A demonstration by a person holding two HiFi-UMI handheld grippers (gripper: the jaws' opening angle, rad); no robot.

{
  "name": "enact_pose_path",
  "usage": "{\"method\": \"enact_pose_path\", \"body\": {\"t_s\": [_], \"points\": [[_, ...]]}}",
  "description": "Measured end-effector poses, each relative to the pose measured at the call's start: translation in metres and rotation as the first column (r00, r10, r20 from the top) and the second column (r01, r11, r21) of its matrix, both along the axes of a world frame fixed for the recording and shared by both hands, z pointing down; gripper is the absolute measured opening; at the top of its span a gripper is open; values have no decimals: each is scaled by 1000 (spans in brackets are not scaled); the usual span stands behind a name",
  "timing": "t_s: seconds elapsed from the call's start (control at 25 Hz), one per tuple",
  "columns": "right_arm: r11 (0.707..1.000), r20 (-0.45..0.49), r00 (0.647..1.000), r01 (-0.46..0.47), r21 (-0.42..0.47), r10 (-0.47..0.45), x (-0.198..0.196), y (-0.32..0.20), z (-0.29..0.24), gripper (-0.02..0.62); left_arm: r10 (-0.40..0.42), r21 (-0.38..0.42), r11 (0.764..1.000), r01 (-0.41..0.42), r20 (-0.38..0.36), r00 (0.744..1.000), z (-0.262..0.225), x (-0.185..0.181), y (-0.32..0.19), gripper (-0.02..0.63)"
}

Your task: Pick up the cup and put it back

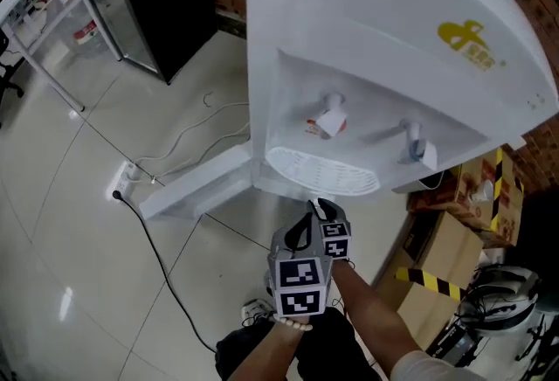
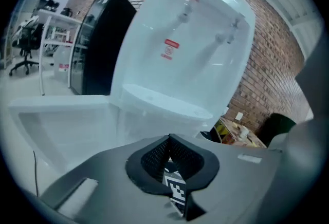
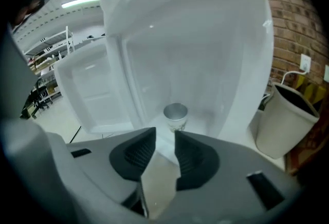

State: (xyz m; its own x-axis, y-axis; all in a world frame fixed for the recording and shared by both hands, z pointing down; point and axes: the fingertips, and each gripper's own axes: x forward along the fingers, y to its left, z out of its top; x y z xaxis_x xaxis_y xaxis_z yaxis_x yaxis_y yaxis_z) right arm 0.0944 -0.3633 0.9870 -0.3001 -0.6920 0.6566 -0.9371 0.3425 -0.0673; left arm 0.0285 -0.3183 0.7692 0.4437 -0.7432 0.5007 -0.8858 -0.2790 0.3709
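The white plastic water dispenser (image 1: pixel 384 47) stands in front of you, its white lower door (image 3: pixel 90 89) swung open. Your left claw (image 2: pixel 169 138) is closed, its tips meeting on nothing. Your right claw (image 3: pixel 165 133) points into the open lower compartment (image 3: pixel 205 79), its jaws a narrow gap apart with nothing between them. The small silvery cup (image 3: pixel 175 116) stands upright on the compartment floor, just beyond the right claw's tips and untouched.
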Motion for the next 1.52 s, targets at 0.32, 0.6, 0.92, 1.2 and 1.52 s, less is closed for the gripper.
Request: {"method": "enact_pose_path", "body": {"t_s": [0.32,0.6,0.92,1.2,1.52], "points": [[984,-2,995,103,-143,-105,7,78,-155,9,-72,-84,994,72,0,997,13,-23,82,0],[978,61,982,182,-102,-176,-8,122,-322,8,-189,-135,968,210,153,970,-94,-136,139,0],[976,145,967,216,-37,-209,2,182,-490,8,-238,-73,967,245,95,967,-304,-110,211,0],[978,120,971,210,-12,-207,32,231,-574,8,-200,-45,978,203,56,978,-403,-81,252,0],[982,126,974,180,54,-186,34,284,-638,8,-113,0,994,113,32,993,-445,-60,275,0]]}}
